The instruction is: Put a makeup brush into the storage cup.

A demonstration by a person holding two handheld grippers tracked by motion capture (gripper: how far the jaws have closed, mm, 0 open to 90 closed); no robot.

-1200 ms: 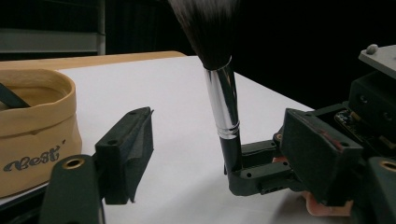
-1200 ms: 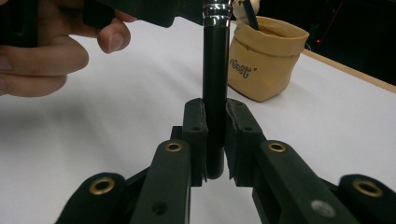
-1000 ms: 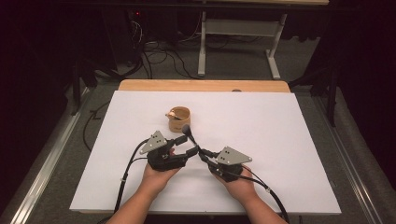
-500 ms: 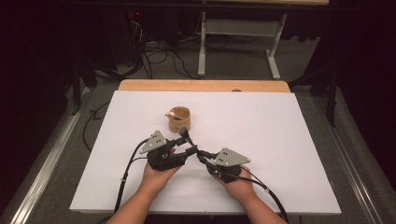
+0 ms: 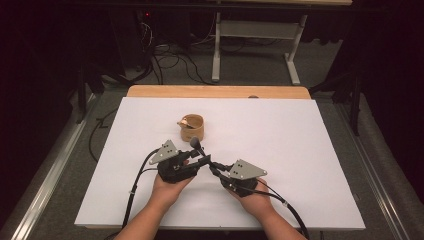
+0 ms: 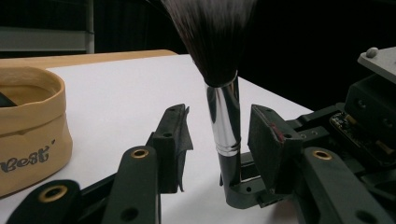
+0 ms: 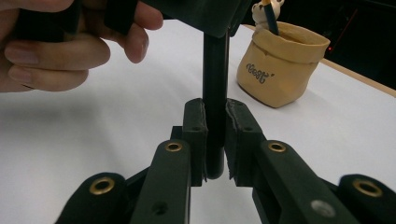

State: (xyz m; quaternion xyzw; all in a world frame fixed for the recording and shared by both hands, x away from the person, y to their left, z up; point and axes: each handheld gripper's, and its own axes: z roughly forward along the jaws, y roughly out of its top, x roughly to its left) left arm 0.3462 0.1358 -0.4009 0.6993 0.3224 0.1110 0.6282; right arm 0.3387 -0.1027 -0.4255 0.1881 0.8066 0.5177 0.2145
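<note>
Black brush, clamped by the right gripper near the table's front edge, hasn't moved; left gripper jaws have narrowed around its ferrule, not yet touching.

1 makeup brush, 1 tan pouch, 2 tools, L & R.

Both forearms enter from the near edge, converging at centre. Left gripper: jaws have just been closing, pads not yet in contact with anything. Right gripper: jaws clamped tight, tips just beside the left's.
</note>
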